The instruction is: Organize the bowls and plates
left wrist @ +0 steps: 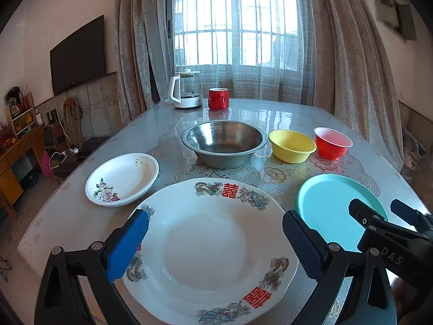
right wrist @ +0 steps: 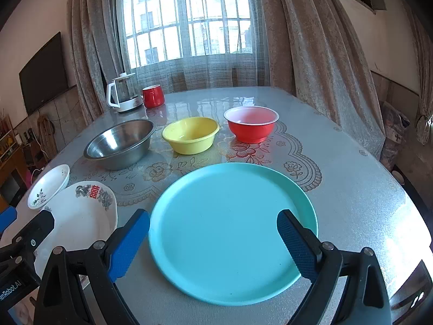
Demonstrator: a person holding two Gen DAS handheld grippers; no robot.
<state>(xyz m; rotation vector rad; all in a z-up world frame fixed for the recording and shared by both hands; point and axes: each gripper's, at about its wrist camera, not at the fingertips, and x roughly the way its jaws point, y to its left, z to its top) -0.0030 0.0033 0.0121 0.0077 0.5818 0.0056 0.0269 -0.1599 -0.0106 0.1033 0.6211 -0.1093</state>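
My left gripper [left wrist: 215, 223] hangs open over a large white plate [left wrist: 208, 249] with red characters and dragon motifs. Left of it lies a small white floral dish [left wrist: 123, 178]. My right gripper [right wrist: 213, 223] stands open over a teal plate [right wrist: 230, 230], nothing between its fingers. Behind the plates stand a steel bowl [left wrist: 223, 142], a yellow bowl [left wrist: 292, 145] and a red bowl [left wrist: 333, 142] in a row. The right wrist view shows the same row: steel bowl [right wrist: 120, 143], yellow bowl [right wrist: 190, 134], red bowl [right wrist: 251, 123].
A white kettle [left wrist: 185, 89] and a red mug [left wrist: 218, 98] stand at the table's far end by the curtained window. The glass-topped table [right wrist: 351, 189] has bare surface on the right side. A TV hangs on the left wall.
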